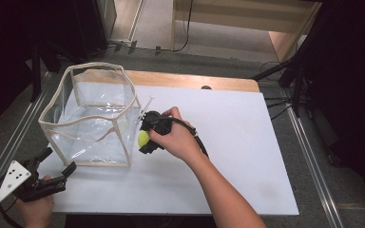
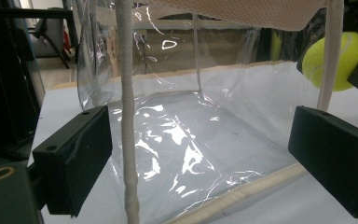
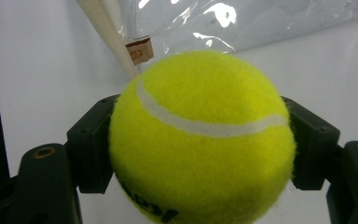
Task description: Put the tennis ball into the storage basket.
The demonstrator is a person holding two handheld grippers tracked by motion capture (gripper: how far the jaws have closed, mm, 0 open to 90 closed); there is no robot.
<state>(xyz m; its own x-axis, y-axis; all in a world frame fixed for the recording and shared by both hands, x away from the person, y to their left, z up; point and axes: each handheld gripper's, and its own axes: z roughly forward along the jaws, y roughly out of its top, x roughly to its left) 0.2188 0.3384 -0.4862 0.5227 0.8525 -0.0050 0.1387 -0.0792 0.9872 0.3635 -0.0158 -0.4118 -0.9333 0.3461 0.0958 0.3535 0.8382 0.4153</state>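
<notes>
We hold the ball (image 3: 200,140) pinched in the right gripper (image 1: 148,136), just beside the right wall of the clear bag (image 1: 92,118) and below its rim. We judge it must rise and go left over that rim. The bag stands upright on the table (image 1: 228,156), mouth up. The left gripper (image 1: 57,164) is spread at the bag's near corner, apart from it.

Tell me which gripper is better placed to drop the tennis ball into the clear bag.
Right. The right gripper already clamps the tennis ball just outside the clear bag's near-right corner. The left gripper sits open and empty at the bag's front-left corner, better suited to steadying it.
</notes>
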